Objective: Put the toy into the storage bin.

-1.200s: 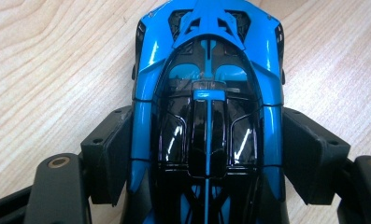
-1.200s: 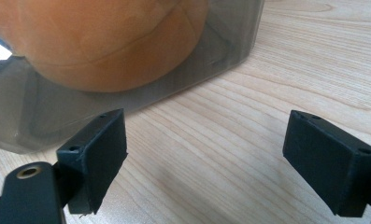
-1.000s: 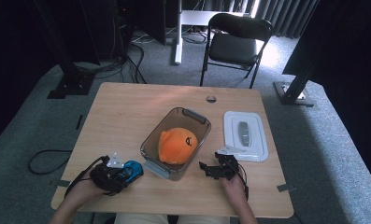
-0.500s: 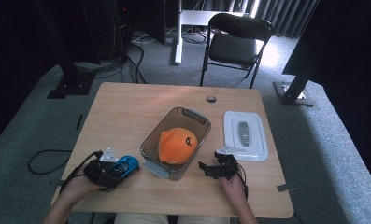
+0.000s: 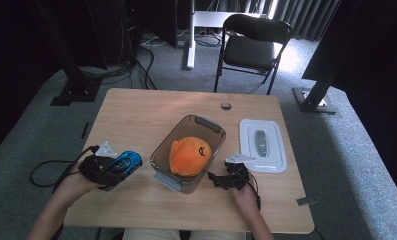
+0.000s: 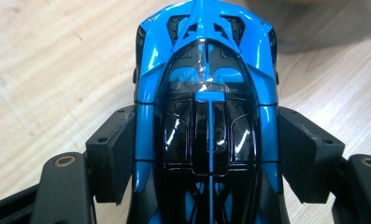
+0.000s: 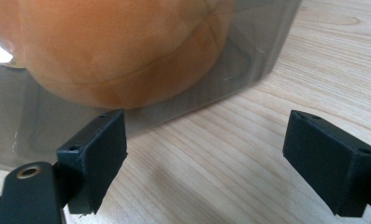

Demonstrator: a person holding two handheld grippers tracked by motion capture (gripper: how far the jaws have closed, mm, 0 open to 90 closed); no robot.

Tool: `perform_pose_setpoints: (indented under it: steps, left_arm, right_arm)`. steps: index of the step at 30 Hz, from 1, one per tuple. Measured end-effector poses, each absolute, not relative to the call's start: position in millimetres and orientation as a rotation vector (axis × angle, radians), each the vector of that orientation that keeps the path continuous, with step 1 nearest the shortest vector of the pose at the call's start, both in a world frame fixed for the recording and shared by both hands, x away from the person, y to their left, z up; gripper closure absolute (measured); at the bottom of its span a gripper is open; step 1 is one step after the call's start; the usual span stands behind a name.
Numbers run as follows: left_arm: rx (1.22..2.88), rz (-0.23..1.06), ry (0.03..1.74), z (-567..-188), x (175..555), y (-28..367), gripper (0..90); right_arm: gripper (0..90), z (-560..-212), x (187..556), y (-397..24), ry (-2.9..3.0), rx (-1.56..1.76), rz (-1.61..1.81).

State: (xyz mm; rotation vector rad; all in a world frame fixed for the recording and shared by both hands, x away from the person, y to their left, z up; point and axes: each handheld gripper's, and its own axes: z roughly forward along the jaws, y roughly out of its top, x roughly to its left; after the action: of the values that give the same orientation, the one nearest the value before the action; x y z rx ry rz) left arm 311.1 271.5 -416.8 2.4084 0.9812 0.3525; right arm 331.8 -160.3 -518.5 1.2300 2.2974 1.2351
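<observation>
A blue and black toy car (image 6: pixel 205 98) sits clamped between the two black pads of my left gripper (image 6: pixel 205 154), nose pointing away from me. In the high view that car (image 5: pixel 125 161) hangs a little above the table's left front, held by the left gripper (image 5: pixel 117 167). A clear plastic tub (image 5: pixel 210 126) stands mid-table with an orange plush ball (image 5: pixel 190 155) inside. My right gripper (image 5: pixel 217 180) rests open on the wood just right of the tub's near corner. From the right gripper view, the tub wall (image 7: pixel 248 51) and the ball (image 7: pixel 122 46) loom close ahead of the open right gripper (image 7: pixel 206 154).
The tub's white lid (image 5: pixel 262 145) lies flat to the right of the tub. A small round grommet (image 5: pixel 226 106) sits near the table's far edge. A black chair (image 5: pixel 251 47) stands beyond the table. A cable (image 5: pixel 48 167) trails off the left edge.
My left gripper has risen off the table with the blue car in it and shifted slightly right toward the tub. The right gripper has stayed put.
</observation>
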Motion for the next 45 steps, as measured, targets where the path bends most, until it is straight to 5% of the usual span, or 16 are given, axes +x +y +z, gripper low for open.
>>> perform_pose_setpoints:
  steps: [19, 45]
  left_arm:
    - [2.398, 0.428, 0.897, -347.4, 342.5, 246.9, 28.9]
    - [2.449, 0.4, 0.806, -324.9, 375.8, 186.0, 28.9]
  right_arm:
    - [13.3, -518.2, 333.3, -150.7, 2.315, 1.202, 1.22]
    - [12.5, -518.4, 336.1, -108.1, 2.331, 1.148, 1.204]
